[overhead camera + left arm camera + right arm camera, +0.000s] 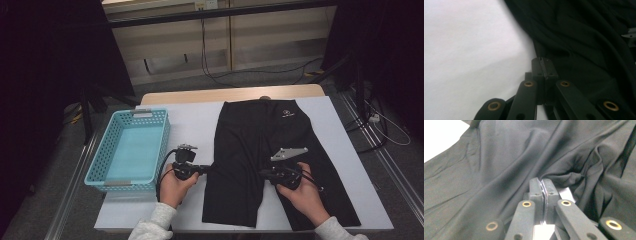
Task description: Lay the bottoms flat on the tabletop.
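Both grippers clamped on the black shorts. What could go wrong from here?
1. The left gripper pinches only the outer edge of the black shorts; the hem may slip out on a lift.
2. The right gripper bites bunched fabric at the crotch, so a fold could come out crooked.
3. The blue basket sits close beside the left hand.

Black shorts [265,150] lie flat on the white-covered bench [190,125], waistband at the far edge, both legs spread toward the near edge. A small white logo sits near the waistband at right. Fabric bunches into folds around the crotch.
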`<state>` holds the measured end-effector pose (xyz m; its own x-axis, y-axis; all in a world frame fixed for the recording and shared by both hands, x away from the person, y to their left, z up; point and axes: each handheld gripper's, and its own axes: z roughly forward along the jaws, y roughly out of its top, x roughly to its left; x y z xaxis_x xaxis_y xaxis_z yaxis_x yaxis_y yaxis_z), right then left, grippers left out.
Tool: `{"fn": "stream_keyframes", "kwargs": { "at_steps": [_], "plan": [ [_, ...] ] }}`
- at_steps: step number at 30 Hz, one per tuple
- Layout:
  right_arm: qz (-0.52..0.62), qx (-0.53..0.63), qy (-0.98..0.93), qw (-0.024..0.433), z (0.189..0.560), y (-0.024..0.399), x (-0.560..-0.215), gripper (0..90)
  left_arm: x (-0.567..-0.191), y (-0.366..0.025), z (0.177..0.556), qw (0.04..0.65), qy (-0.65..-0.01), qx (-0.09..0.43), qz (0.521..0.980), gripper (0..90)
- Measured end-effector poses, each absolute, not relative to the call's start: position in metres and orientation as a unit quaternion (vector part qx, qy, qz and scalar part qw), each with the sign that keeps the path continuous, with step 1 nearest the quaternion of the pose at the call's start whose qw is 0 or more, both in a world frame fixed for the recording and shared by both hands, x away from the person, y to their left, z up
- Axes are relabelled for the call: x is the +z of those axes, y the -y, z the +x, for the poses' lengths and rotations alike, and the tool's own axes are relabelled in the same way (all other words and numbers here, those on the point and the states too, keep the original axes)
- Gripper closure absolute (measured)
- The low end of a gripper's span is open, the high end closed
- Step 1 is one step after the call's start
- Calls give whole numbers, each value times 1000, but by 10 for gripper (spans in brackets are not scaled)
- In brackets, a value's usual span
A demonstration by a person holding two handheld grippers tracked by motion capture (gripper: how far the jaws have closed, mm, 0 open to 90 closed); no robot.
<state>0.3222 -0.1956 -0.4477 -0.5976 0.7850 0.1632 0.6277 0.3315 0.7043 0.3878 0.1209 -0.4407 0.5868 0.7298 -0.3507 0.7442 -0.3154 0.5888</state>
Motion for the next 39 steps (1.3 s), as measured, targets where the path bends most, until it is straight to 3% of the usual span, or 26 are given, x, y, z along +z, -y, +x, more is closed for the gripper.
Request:
{"fn": "stream_keyframes", "kwargs": {
  "at_steps": [7,8,11,13,14,20,30,39],
  "plan": [
    [438,377,-809,106,320,198,-447,883,-444,-123,390,371,-458,3,808,866],
    [437,376,-810,105,320,198,-447,883,-444,-123,390,376,-457,7,806,785],
    [439,375,-810,104,320,199,-447,883,-441,-116,392,385,-448,6,807,700],
    [437,374,-811,104,320,198,-447,883,-443,-108,394,383,-447,25,808,514],
    [436,374,-812,104,320,198,-448,883,-443,-105,396,383,-445,29,809,478],
    [431,371,-815,106,320,194,-449,882,-453,-93,412,384,-452,41,804,561],
    [427,367,-820,103,322,192,-451,882,-457,-90,429,383,-456,30,803,885],
    [429,371,-817,103,322,195,-450,883,-442,-102,445,381,-474,47,793,900]
  ]
}}
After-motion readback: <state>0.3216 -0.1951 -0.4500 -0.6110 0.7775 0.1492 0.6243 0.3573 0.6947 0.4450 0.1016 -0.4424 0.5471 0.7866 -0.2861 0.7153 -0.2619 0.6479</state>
